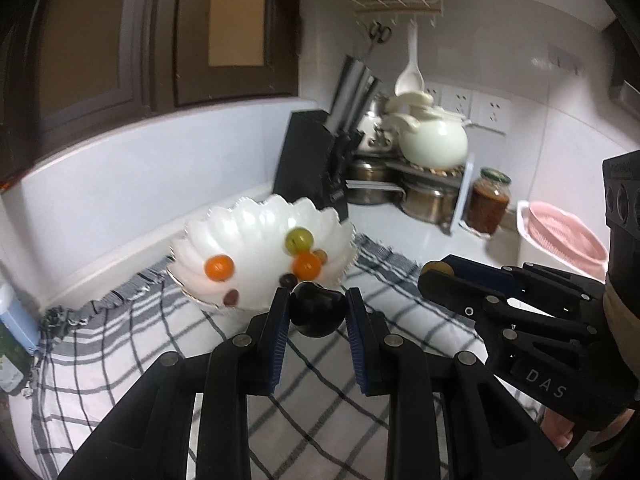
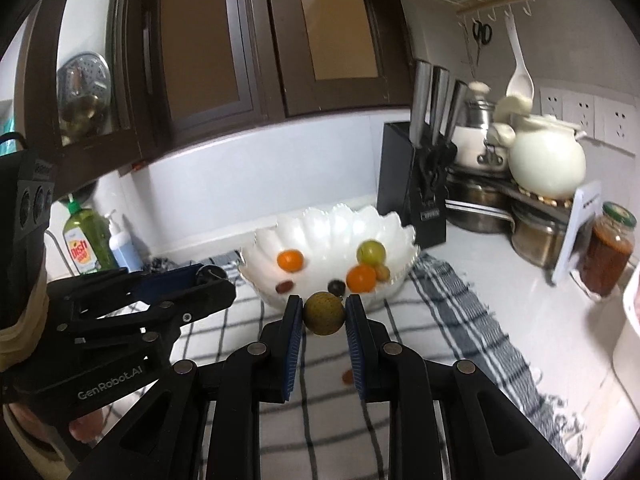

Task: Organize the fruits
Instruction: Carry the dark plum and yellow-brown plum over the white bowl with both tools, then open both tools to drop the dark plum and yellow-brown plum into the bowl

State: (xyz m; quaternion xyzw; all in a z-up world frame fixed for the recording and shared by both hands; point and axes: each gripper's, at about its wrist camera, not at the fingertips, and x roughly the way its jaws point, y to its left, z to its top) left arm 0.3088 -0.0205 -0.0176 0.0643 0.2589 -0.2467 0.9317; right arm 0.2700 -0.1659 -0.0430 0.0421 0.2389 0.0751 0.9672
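Note:
A white scalloped bowl (image 1: pixel 256 224) stands on a checked cloth (image 1: pixel 168 344) and holds two oranges (image 1: pixel 219 267), a green fruit (image 1: pixel 298 239) and small dark fruits. My left gripper (image 1: pixel 318 312) is shut on a dark plum (image 1: pixel 317 310), held just in front of the bowl's near rim. My right gripper (image 2: pixel 324 314) is shut on a brownish-green round fruit (image 2: pixel 324 313), also just before the bowl (image 2: pixel 320 224). Each gripper shows from the side in the other's view, the right one (image 1: pixel 440 272) and the left one (image 2: pixel 208 276). A small red fruit (image 2: pixel 347 376) lies on the cloth (image 2: pixel 440 320).
A black knife block (image 2: pixel 412 184), steel pots (image 2: pixel 532 236), a white pot (image 2: pixel 548 160) and a jar of red sauce (image 2: pixel 608 252) stand at the back right. A pink basket (image 1: pixel 560 236) is at the right. A dish soap bottle (image 2: pixel 84 240) stands at the left.

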